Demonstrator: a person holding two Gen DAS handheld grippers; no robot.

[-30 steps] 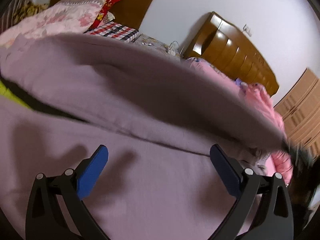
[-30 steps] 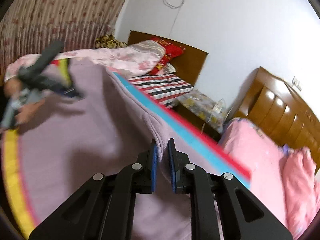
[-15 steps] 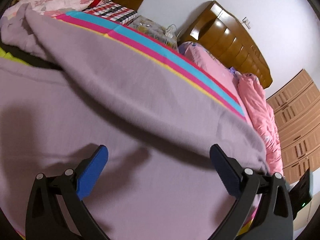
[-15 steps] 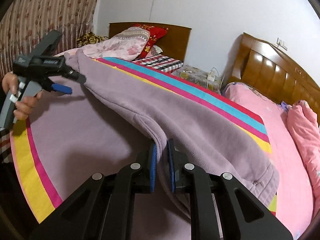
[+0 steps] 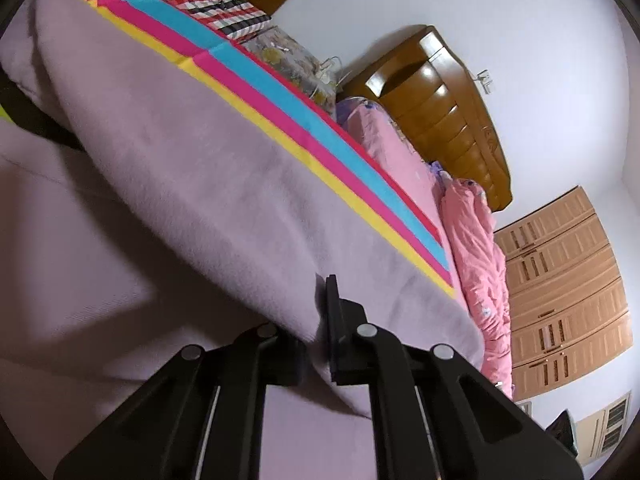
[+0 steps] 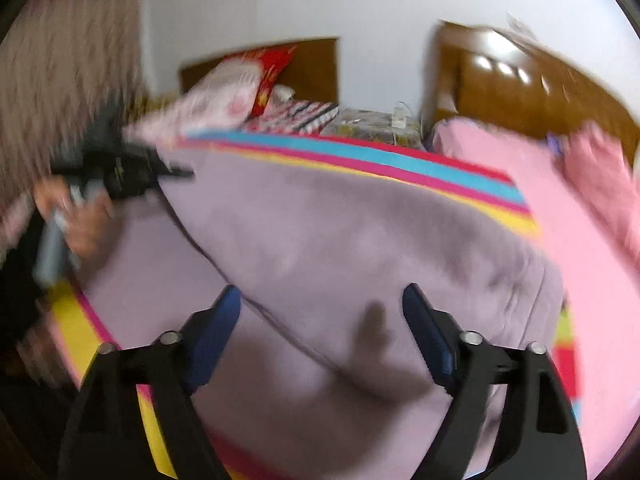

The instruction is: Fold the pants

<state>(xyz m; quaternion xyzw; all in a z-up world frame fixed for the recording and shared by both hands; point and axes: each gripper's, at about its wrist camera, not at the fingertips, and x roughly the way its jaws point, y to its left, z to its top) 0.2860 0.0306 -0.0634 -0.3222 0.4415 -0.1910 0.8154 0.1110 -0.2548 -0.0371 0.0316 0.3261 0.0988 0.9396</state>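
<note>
On the left, the left gripper has its fingers clamped together on a fold of the lilac pants, which lie spread over the striped blanket on the bed. To the right, the right gripper is opening, its blue fingers apart above the pants, gripping nothing. Pink bedding lies farther right.
</note>
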